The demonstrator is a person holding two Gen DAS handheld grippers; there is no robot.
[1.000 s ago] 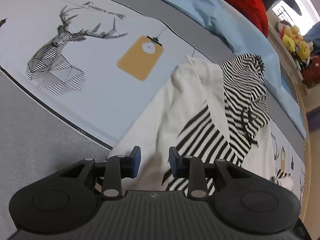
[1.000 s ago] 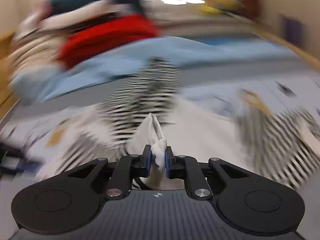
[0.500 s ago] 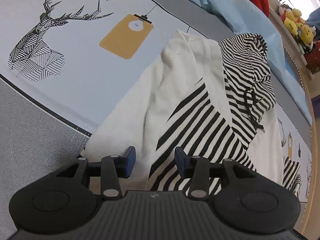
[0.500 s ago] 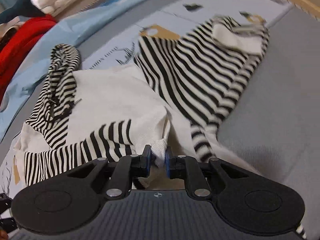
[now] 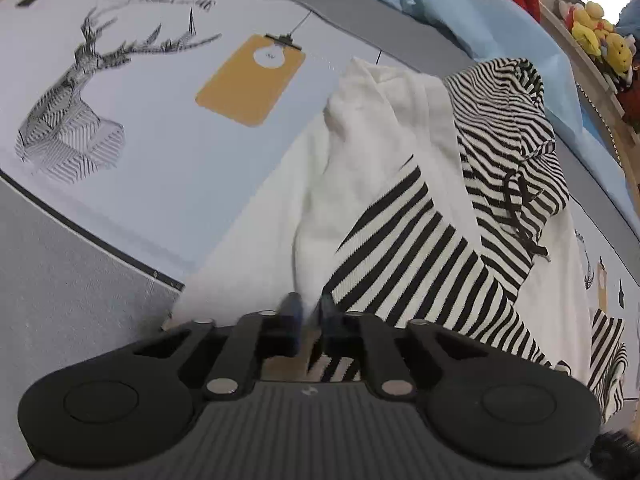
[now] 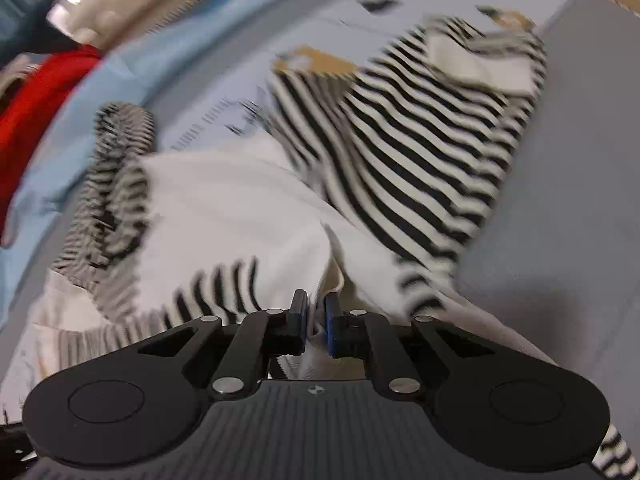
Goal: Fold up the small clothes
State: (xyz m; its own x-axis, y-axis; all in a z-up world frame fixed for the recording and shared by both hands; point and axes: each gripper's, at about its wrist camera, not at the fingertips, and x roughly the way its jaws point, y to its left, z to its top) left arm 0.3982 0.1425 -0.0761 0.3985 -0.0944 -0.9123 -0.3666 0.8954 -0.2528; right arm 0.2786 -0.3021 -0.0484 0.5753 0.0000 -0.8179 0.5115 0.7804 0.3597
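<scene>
Pinching hoodie hem, right claw

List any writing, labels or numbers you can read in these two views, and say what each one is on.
Script above the deer drawing on the printed bedsheet: blurred, not readable.
Tiny mark in the white circle of the orange tag printed on that sheet: too small to read.
Small print line near the striped hoodie in the right wrist view: motion-blurred, not readable.
Nothing legible on the hoodie or on either gripper.
</scene>
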